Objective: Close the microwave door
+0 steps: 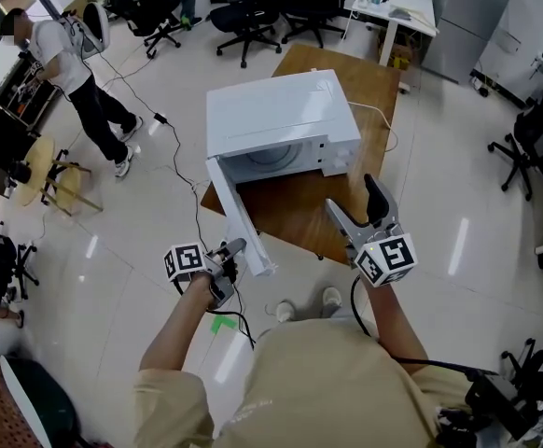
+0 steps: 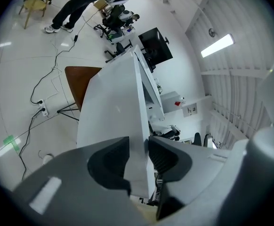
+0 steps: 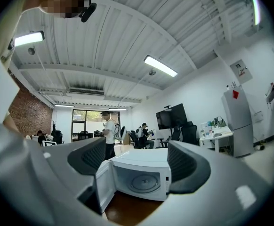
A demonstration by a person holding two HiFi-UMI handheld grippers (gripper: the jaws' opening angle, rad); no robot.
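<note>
While microwave door (image 1: 242,222) hangs wide open, long side pointing at person, left gripper (image 2: 138,149) pinches its free edge tight. Open front lies to right of that pinch, so door likely must swing that way. Right gripper (image 1: 354,197) wide, empty, not touching. Door white, flat, thin. Microwave (image 1: 281,119) sits on brown table (image 1: 299,217).

readable text: none; microwave (image 1: 276,110) print: too small; wall sign (image 3: 241,68): too small
</note>
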